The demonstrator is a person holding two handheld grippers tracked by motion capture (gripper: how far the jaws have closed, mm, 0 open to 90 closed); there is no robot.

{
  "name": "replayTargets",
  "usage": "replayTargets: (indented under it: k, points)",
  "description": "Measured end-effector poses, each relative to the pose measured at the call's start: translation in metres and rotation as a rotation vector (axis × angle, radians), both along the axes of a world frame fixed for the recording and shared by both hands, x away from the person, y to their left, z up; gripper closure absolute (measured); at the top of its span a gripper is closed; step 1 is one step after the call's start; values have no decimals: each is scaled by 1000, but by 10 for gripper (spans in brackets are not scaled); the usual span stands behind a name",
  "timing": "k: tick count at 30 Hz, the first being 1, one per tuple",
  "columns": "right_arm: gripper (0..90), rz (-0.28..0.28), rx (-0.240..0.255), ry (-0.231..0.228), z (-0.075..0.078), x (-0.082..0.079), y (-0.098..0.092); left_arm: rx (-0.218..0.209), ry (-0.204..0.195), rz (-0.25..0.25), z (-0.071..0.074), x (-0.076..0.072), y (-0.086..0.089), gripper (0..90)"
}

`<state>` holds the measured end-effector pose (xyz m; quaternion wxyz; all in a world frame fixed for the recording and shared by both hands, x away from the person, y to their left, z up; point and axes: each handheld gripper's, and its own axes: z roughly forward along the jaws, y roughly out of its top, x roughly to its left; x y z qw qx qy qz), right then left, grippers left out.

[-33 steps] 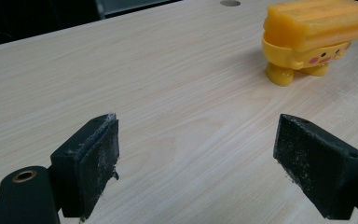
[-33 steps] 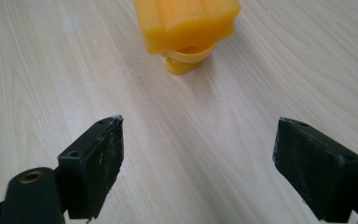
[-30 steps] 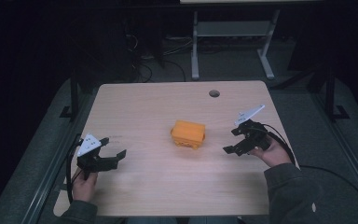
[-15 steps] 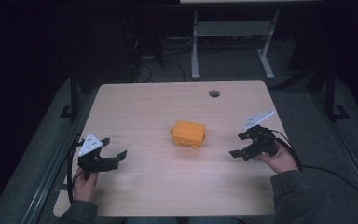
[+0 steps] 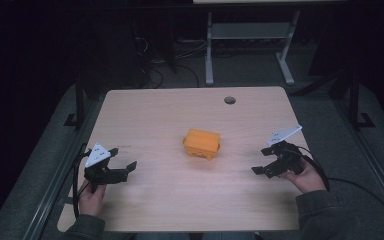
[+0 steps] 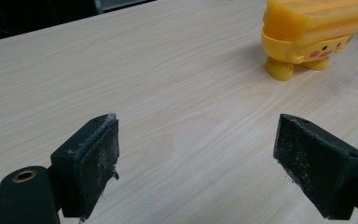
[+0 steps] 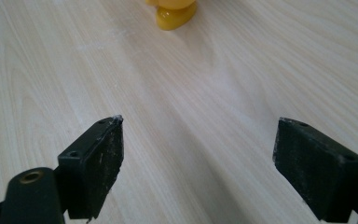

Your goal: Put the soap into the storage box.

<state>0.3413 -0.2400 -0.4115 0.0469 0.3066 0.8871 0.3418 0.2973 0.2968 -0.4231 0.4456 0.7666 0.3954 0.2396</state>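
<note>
High view shows the orange toy box [image 5: 202,143] mid-table, between the left gripper [image 5: 124,168] and right gripper [image 5: 260,169], both spread wide and empty. Approach level, centering jaws around its body before squeezing.

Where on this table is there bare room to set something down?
Almost everywhere. The table is bare from its far edge, past the round hole, to the orange toy box. Bare wood also lies between the box and the left tool, and between it and the right tool. Nowhere is crowded.
</note>
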Motion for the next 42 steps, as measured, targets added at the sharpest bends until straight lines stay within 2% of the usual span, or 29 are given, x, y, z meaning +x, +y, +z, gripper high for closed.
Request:
replayTargets:
  k: [16,31,42]
  points:
    - [157,-36,23,9,-16,-17,-18,19,4,-2,-1,1,0,134]
    - [157,-60,46,14,-31,-33,-29,16,12,-4,-3,1,-1,134]
    - [156,-68,54,-4,-38,-49,-33,20,13,-6,-3,1,-2,134]
